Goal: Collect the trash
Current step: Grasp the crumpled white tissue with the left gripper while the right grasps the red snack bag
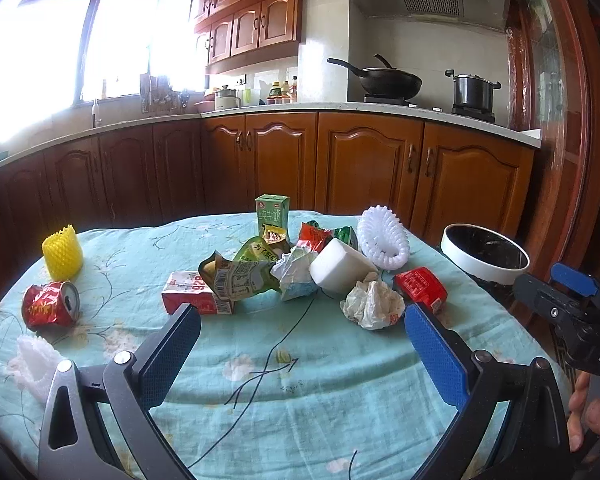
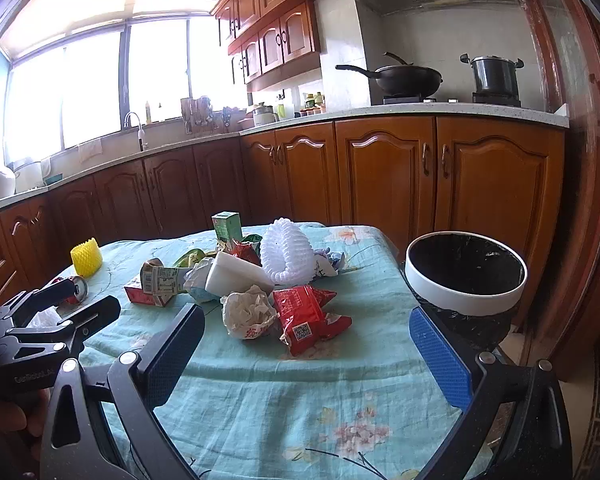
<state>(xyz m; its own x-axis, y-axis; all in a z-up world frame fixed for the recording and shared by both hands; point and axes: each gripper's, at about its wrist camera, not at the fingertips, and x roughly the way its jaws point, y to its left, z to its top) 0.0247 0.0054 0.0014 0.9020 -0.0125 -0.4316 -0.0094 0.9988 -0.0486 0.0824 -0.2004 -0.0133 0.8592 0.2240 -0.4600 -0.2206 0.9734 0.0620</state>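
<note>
Clearly nothing has been picked up yet: the table [image 1: 300,400], round and covered in a pale blue flowered cloth, carries the whole heap of trash. Beyond its far right edge stands the bin [image 2: 466,302], white-rimmed with a dark liner, mouth open and nothing over it.

Both tongs hang above the near edge of the cloth. The left tongs [image 1: 302,348] are spread wide with nothing between the blue pads, and the right tongs [image 2: 306,350] are spread just as wide and equally empty.

Largest in the pile is a white foam fruit net [image 2: 286,254] at the back, with a white foam block [image 1: 340,266] leaning just beside it. A green milk carton [image 1: 273,212] stands upright behind; a red-and-white carton [image 1: 194,294] lies flat at the near left of the heap, under a torn green wrapper [image 1: 240,274]. A yellow foam net [image 1: 62,252] and a crushed red can [image 1: 52,306] sit well apart on the left, with another white net [image 1: 36,364] near the edge.

Closest to the right tongs are a red snack packet [image 2: 306,318] and a crumpled paper ball [image 2: 248,314], touching each other.

This looks like the opening reach. My guess is the packet comes first: it lies nearest the bin, and the tongs would need to drop low and pinch its flat body without dragging the paper along.
</note>
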